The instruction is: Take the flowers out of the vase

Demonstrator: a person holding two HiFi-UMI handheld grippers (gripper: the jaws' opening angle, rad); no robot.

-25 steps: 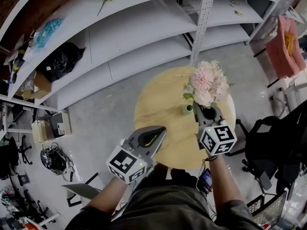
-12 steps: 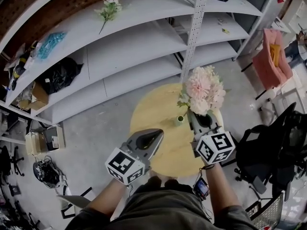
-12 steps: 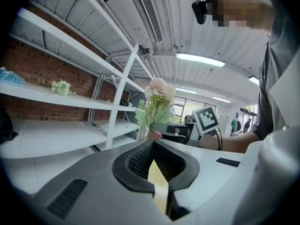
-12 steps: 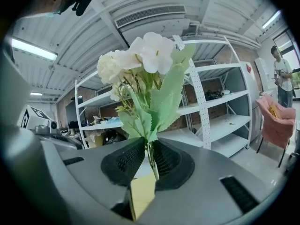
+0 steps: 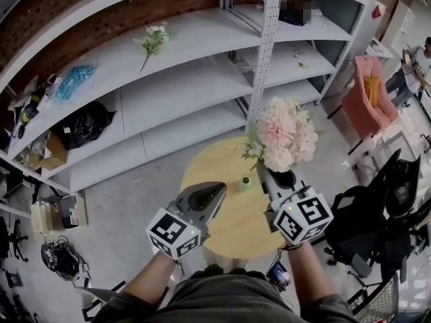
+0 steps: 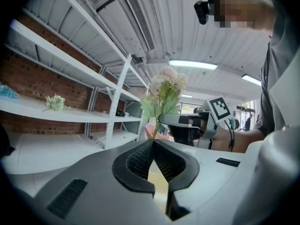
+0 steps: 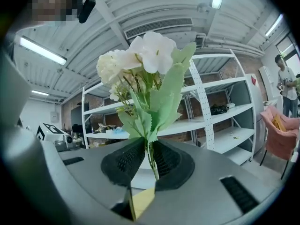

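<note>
My right gripper [image 5: 267, 175] is shut on the green stems of a pink and white flower bunch [image 5: 283, 136], which it holds upright above the round wooden table [image 5: 222, 231]. In the right gripper view the stems [image 7: 151, 161] run between the two pads and the blooms [image 7: 145, 60] stand above them. A small green vase [image 5: 246, 180] stands on the table, left of the bunch and apart from it. My left gripper [image 5: 219, 190] hovers left of the vase, shut on nothing, with its tips meeting [image 6: 153, 142]. The left gripper view shows the flower bunch [image 6: 164, 88] off to the right.
White shelving [image 5: 188, 79] curves behind the table, with a loose white flower sprig [image 5: 153, 40] and a black bag [image 5: 84, 123] on it. A black chair [image 5: 397, 194] and a pink chair [image 5: 367, 96] stand to the right. A person [image 5: 412, 73] is at the far right.
Both grippers have risen, the right one more, carrying the flower bunch higher above the table. The vase has stayed on the table.
</note>
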